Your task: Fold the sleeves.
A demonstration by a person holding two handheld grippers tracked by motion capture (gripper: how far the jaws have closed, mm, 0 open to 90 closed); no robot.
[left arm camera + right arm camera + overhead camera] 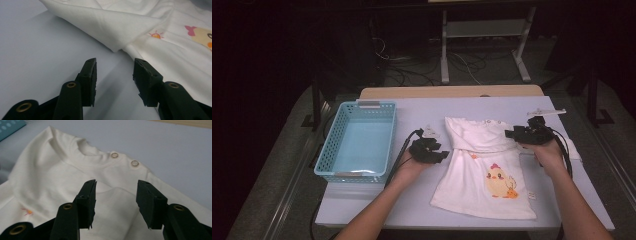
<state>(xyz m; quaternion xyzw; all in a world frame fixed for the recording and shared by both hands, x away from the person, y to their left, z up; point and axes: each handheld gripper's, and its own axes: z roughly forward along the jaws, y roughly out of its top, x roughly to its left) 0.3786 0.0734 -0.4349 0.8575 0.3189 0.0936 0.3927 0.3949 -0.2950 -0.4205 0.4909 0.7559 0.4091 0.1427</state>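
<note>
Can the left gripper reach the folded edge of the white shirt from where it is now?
Probably yes. The left gripper has open jaws pointing at the shirt's folded edge, and between them lies bare table.

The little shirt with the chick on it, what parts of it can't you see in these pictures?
- The shirt's underside: it lies flat on the table in the high view.
- Its left sleeve: folded over the chest, so the cloth beneath is covered.
- The chick print: too small for fine detail in the high view, cut off by the edge in the left gripper view.
- The hem: outside the right gripper view's frame.
</note>
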